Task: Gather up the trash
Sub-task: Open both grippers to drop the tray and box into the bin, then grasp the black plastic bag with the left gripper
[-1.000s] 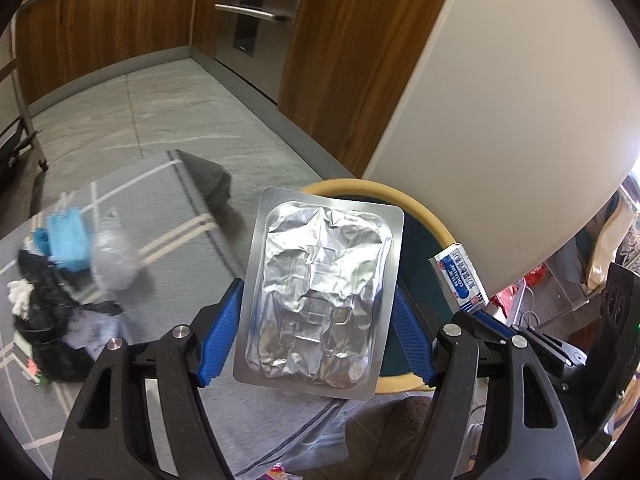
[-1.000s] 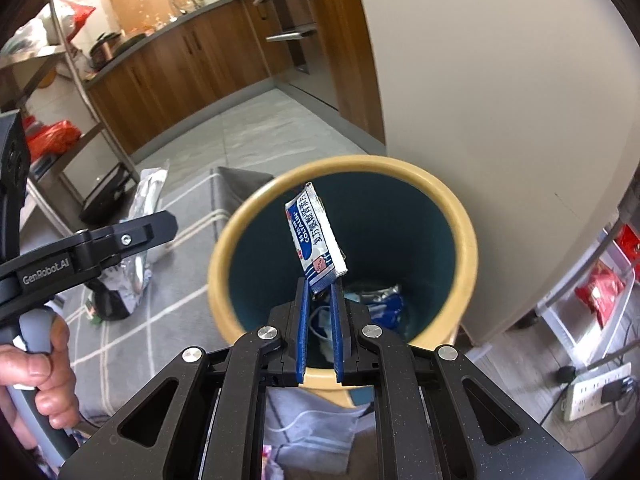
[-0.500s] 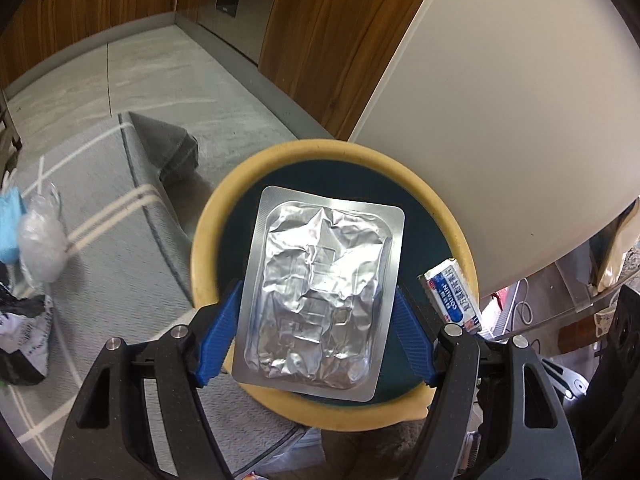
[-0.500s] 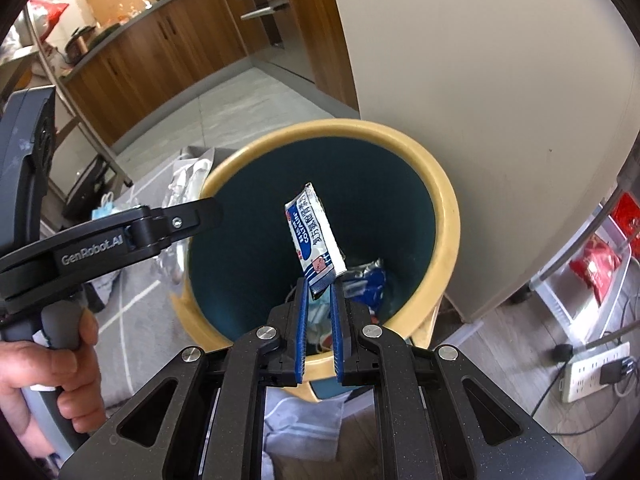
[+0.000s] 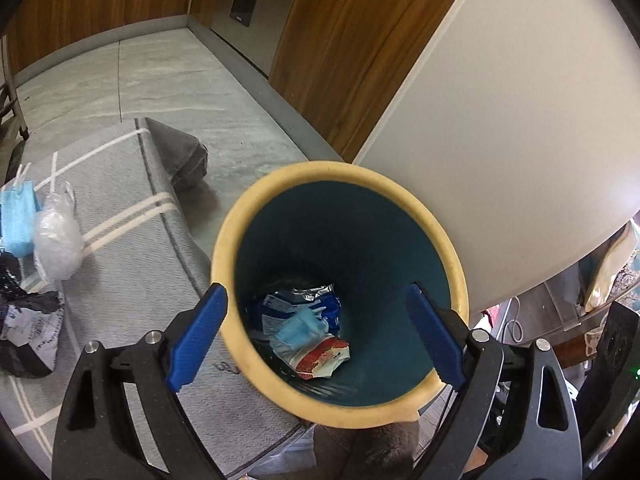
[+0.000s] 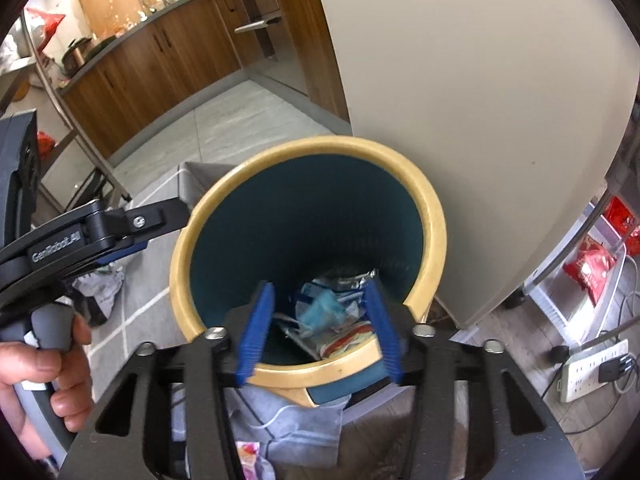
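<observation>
A bin with a yellow rim and dark teal inside stands on the floor below both grippers; it also shows in the right wrist view. Several wrappers lie at its bottom, also seen in the right wrist view. My left gripper is open and empty over the bin mouth. My right gripper is open and empty over the bin's near rim. More trash lies on the grey rug at left: a clear plastic bag, a blue mask and a black-and-white wrapper.
A white fridge side stands right behind the bin. Wooden cabinets line the far wall. A grey striped rug with a folded corner covers the floor. A power strip and red packets lie at right.
Both grippers opened over the bin. The foil tray left my left gripper and the blue-and-white packet left my right gripper; neither is clearly seen now.
</observation>
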